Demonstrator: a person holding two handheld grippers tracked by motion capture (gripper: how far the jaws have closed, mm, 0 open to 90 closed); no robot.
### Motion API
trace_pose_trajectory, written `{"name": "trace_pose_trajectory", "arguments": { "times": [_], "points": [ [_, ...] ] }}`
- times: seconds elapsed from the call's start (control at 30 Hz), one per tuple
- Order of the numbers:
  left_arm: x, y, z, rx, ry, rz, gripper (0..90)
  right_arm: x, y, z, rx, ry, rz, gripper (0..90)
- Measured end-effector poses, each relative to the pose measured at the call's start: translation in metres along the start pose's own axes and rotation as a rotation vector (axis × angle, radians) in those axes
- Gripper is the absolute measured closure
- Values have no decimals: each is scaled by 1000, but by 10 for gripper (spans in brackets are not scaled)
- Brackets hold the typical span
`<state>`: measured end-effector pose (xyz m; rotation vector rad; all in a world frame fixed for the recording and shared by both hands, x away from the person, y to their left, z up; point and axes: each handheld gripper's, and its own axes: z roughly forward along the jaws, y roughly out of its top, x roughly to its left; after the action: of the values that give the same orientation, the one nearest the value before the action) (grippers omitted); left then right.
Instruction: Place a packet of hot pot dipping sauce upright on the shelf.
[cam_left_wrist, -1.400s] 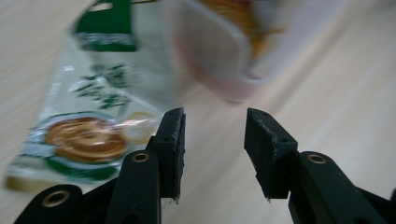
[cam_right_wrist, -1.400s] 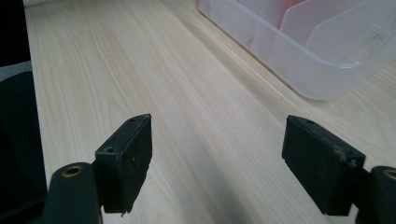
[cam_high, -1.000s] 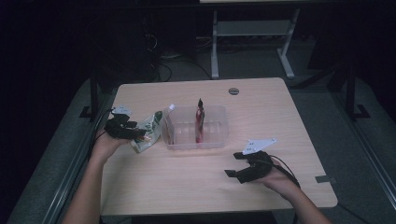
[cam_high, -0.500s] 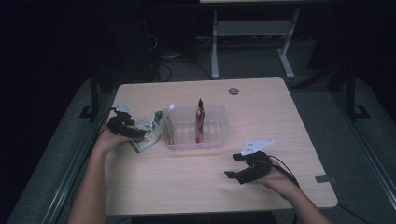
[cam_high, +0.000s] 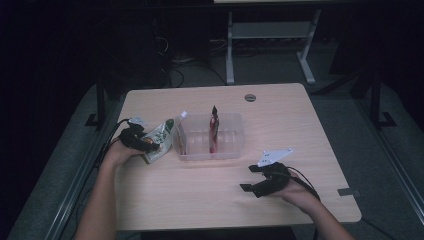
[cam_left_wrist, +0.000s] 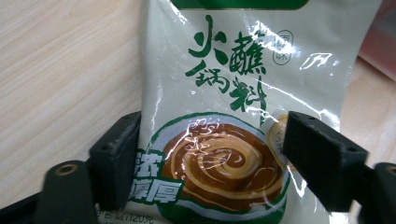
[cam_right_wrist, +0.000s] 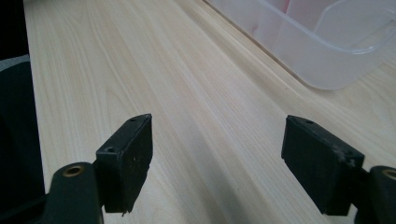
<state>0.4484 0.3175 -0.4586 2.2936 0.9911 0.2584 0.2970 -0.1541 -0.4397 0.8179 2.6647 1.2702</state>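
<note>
A white and green sauce packet (cam_high: 161, 139) with a brown swirl lies flat on the wooden table (cam_high: 200, 200), just left of a clear plastic bin (cam_high: 210, 155). My left gripper (cam_high: 140, 140) is open at the packet's near end. In the left gripper view the packet (cam_left_wrist: 224, 70) lies between the spread jaws of the left gripper (cam_left_wrist: 210, 158), its edges meeting both black pads. A red packet (cam_high: 214, 131) stands upright in the bin. My right gripper (cam_high: 256, 183) rests open low over the table at the front right, and in the right gripper view bare wood lies between the jaws of the right gripper (cam_right_wrist: 217, 154).
The bin's corner (cam_right_wrist: 327, 46) shows ahead and to the right in the right gripper view. A round cable grommet (cam_high: 250, 97) sits near the table's far edge. Dark floor, cables and a white frame (cam_high: 270, 35) lie beyond the table.
My left gripper has edged slightly right, closer onto the sauce packet. The right gripper and the bin have stayed put.
</note>
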Motion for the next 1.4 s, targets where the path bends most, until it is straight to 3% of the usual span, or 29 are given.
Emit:
{"name": "trace_pose_trajectory", "arguments": {
  "times": [0.23,0.43,0.5,0.7,1.1,1.27,1.4],
  "points": [
    [5,-6,-5,-26,-2,-16,364,-1,0,1,2,-2,6,246],
    [9,-9,-9,-30,10,-32,536,-1,0,3,8,2,7,247],
    [10,-10,-9,-33,20,-37,635,-1,0,3,6,2,10,247],
    [11,-11,-12,-40,18,-47,753,-2,-1,3,6,1,9,248],
    [11,-9,-13,-38,17,-85,882,-2,-1,4,11,1,12,249],
    [14,-10,-17,-42,38,-111,897,-3,-1,3,12,-3,11,250],
    [15,-11,-25,-33,51,-110,897,-4,-2,1,5,-5,14,250]
  ]
}}
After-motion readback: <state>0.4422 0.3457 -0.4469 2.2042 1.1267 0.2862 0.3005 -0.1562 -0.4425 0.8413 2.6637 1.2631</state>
